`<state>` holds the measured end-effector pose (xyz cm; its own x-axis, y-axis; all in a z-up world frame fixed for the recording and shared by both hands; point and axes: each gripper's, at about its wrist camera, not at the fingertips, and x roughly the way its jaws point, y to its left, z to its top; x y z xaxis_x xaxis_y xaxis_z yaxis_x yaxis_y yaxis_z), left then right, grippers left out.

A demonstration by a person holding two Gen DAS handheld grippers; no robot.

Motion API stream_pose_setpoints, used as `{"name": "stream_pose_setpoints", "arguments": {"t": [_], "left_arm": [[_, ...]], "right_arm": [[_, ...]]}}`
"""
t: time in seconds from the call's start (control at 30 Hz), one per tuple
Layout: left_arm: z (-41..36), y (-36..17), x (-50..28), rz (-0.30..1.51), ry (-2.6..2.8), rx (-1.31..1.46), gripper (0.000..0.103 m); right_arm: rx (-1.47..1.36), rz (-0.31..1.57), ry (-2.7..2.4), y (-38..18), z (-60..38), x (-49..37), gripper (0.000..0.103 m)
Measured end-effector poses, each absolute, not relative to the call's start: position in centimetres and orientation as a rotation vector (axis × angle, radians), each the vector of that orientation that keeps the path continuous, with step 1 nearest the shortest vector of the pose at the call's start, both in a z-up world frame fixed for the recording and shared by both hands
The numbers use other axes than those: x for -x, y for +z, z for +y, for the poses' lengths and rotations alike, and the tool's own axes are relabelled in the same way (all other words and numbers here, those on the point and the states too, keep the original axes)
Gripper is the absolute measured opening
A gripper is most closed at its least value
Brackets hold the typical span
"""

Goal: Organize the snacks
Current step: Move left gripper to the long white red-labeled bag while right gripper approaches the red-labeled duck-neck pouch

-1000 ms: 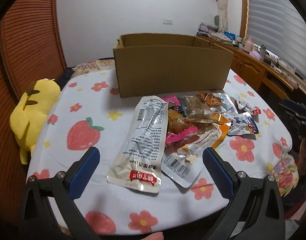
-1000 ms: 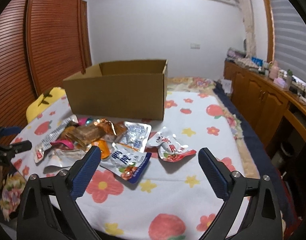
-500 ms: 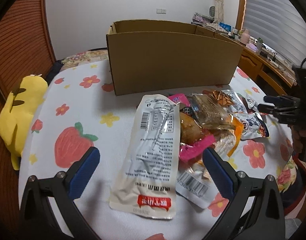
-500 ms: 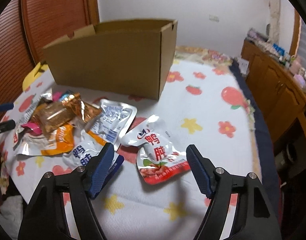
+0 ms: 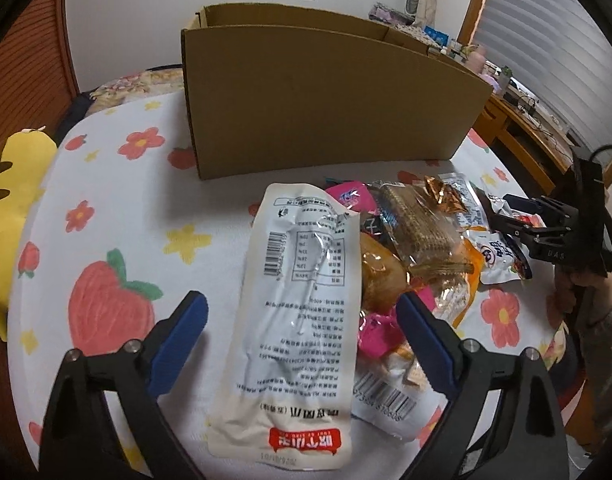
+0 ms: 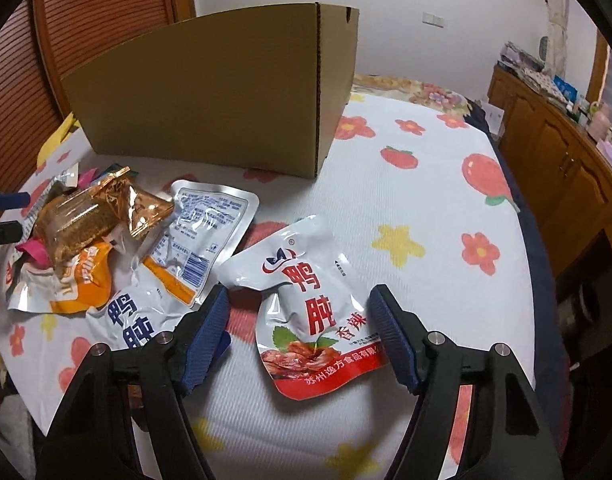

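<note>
Standing beside snacks (image 5: 410, 248), cardboard box (image 5: 326, 108) (interior hidden).

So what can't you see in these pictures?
- Inside of the cardboard box: hidden in both views by its tall front wall.
- Snacks low in the pile: left view, covered by the long white packet and others.
- Yellow plush toy: left view, cut off by the picture's edge.
</note>
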<state>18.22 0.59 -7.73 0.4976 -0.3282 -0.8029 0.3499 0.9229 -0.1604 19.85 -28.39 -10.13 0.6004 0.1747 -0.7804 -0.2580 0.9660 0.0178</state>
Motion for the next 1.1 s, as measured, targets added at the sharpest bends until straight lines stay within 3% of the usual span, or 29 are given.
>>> {"name": "stream_pose_setpoints", "arguments": {"t": [0.07,0.27,1.1], "left_arm": [[0.3,-8.0,-18.9,0.981,-0.404,-0.045,0.087],[0.2,-8.1,-19.5,0.994,-0.433,-0.028,0.083],[0.1,-9.3,-18.6,1.038,-0.438,-0.086,0.082]], "right_arm": [[0.111,0.887,0.238,-10.2,-28.3,-19.8,0.072],[0.108,0.884,0.227,-10.2,-28.2,-19.7,0.071],[0.106,0.881,0.215,-10.2,-28.2,-19.4,0.071]]}}
